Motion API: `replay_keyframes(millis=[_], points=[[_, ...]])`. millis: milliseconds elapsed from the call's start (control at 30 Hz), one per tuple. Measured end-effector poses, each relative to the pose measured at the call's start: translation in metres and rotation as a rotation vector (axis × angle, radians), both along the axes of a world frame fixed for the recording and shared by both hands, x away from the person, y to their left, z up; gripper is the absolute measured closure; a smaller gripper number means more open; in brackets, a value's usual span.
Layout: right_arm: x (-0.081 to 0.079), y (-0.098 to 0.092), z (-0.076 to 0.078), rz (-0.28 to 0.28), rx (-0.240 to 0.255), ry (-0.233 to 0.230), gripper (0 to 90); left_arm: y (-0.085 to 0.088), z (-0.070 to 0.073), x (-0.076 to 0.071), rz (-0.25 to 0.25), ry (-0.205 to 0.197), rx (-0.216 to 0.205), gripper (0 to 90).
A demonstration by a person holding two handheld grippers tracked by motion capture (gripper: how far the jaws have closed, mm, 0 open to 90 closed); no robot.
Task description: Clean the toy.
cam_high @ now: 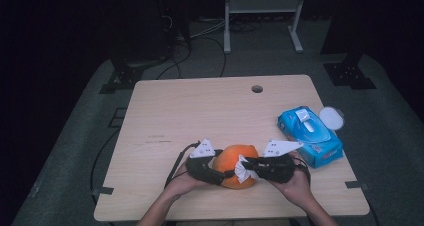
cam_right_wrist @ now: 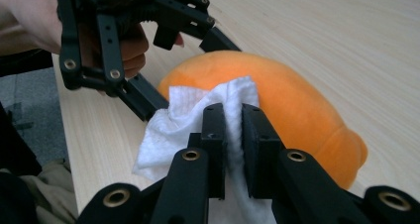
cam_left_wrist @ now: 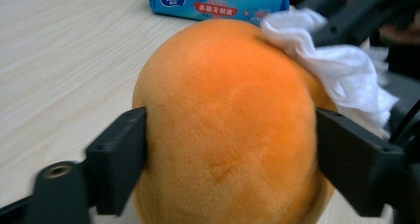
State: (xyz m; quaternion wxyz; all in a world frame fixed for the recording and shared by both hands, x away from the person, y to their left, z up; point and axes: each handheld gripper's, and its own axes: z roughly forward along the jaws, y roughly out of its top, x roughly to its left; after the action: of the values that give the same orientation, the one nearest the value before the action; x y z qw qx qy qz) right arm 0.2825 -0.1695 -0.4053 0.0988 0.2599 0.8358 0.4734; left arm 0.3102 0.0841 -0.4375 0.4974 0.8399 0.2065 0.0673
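Reading "Vinda": blue wipes pack [cam_left_wrist: 218,0]

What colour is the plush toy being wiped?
Orange, clearest in the left gripper view: the plush toy is fuzzy orange all over.

A light wooden table [cam_high: 200,111] stands on grey carpet [cam_high: 75,151] in a dark room.

The setting was a lab or test room: a bare wooden table [cam_high: 200,111] stood on grey carpet [cam_high: 390,136], with loose cables [cam_high: 200,36], metal stand feet [cam_high: 350,73] and dark surroundings beyond it.
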Motion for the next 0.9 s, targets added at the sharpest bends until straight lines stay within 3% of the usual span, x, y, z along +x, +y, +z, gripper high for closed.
replay_keyframes(millis=[67,200,300,400,533,567,700,733,800,900], points=[[0.002,-0.003,0.000,-0.006,0.004,0.001,80.0,0.000,0.000,-0.001,-0.009,-0.026,0.019,22.6],[0.011,-0.017,-0.002,-0.052,0.004,0.002,80.1,0.002,-0.001,-0.002,-0.017,-0.030,0.017,22.8],[0.022,-0.035,-0.010,-0.100,0.029,0.066,79.3,0.001,-0.001,-0.003,-0.020,-0.031,0.017,22.5],[0.028,-0.042,-0.015,-0.098,0.067,0.127,79.5,0.000,0.002,-0.002,-0.014,-0.004,0.008,16.9],[0.023,-0.035,-0.013,-0.077,0.036,0.103,80.0,0.005,0.003,0.004,0.021,0.083,-0.076,8.8],[0.021,-0.034,-0.012,-0.072,0.037,0.103,80.0,0.005,0.002,0.005,0.026,0.094,-0.072,8.8],[0.019,-0.031,-0.009,-0.074,0.030,0.090,80.6,0.001,-0.001,0.002,0.025,0.064,-0.055,22.1],[0.018,-0.030,-0.007,-0.075,0.028,0.084,80.6,0.000,0.002,-0.002,0.039,-0.003,-0.065,28.3],[0.017,-0.030,-0.002,-0.070,0.053,0.076,80.7,-0.003,0.007,-0.007,0.025,-0.093,-0.072,32.2],[0.011,-0.027,0.008,-0.062,0.076,0.037,80.7,-0.011,0.008,-0.014,-0.012,-0.221,-0.026,32.8]])
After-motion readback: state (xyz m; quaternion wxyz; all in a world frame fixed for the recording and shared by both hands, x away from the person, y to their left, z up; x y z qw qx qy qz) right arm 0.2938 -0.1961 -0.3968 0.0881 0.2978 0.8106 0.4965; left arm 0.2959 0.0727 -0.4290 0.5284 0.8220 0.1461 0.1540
